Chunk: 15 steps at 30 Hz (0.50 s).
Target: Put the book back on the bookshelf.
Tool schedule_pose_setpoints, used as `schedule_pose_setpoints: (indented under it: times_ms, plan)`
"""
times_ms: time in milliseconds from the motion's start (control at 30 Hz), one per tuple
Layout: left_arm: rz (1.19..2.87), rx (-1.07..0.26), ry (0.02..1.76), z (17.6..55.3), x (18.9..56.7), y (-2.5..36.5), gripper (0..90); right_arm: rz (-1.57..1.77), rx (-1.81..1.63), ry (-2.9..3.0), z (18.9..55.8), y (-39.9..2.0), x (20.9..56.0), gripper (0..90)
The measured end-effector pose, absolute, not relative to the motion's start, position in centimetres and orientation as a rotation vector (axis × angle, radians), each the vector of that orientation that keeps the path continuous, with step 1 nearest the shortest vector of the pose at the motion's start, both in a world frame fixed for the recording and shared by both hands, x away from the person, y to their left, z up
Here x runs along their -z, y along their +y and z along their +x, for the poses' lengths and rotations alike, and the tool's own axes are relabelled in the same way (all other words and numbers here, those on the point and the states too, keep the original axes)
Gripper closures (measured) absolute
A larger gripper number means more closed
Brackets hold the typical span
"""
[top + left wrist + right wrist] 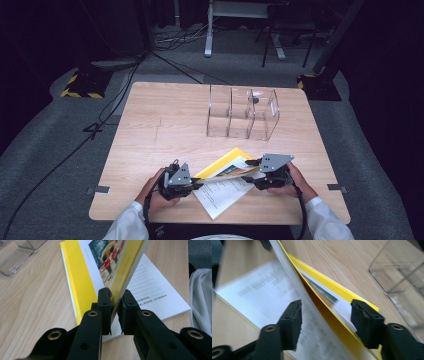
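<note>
A thin booklet with a yellow cover (226, 161) lies open near the table's front edge, a white printed page (222, 196) facing up. One leaf (120, 262), yellow on one side and with a colour picture on the other, is raised on edge. My left gripper (115, 310) is shut on that leaf's lower corner, seen at the booklet's left side (196, 183) in the high view. My right gripper (325, 320) is open, its jaws standing on either side of the raised leaf (294, 290) without pressing it, at the booklet's right side (252, 173).
A clear acrylic organizer (243, 120) with three compartments stands on the wooden table (165, 120) behind the booklet, also seen as a clear organizer (402, 280) in the right gripper view. A person's white sleeves (327, 222) come in at the bottom. Cables and stands lie on the floor beyond.
</note>
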State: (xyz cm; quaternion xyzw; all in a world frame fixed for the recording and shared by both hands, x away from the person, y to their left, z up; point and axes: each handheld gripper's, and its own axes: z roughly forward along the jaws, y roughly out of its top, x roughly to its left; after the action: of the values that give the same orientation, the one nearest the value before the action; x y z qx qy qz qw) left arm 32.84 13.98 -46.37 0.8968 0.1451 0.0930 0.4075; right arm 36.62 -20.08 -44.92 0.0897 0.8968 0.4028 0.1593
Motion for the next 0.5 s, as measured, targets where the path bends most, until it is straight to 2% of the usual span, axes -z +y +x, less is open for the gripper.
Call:
schedule_pose_setpoints:
  times_ms: [33, 167, 367, 500]
  plan:
    - [2.257, -0.229, 0.371, 33.0, 46.4, 14.3, 80.1, 0.252, -1.119, 2.557, 36.7, -20.1, 45.1, 48.5]
    - [2.258, -0.255, 0.4, 33.7, 46.3, 15.4, 77.6, 0.195, -1.064, 2.5, 36.3, -20.0, 46.1, 68.0]
    - [2.238, -0.306, 0.489, 35.0, 46.2, 16.5, 70.9, 0.13, -1.115, 2.45, 35.4, -19.5, 45.9, 78.4]
    - [2.231, -0.329, 0.507, 35.5, 45.9, 16.9, 64.9, 0.127, -1.104, 2.434, 35.0, -18.8, 45.8, 81.0]
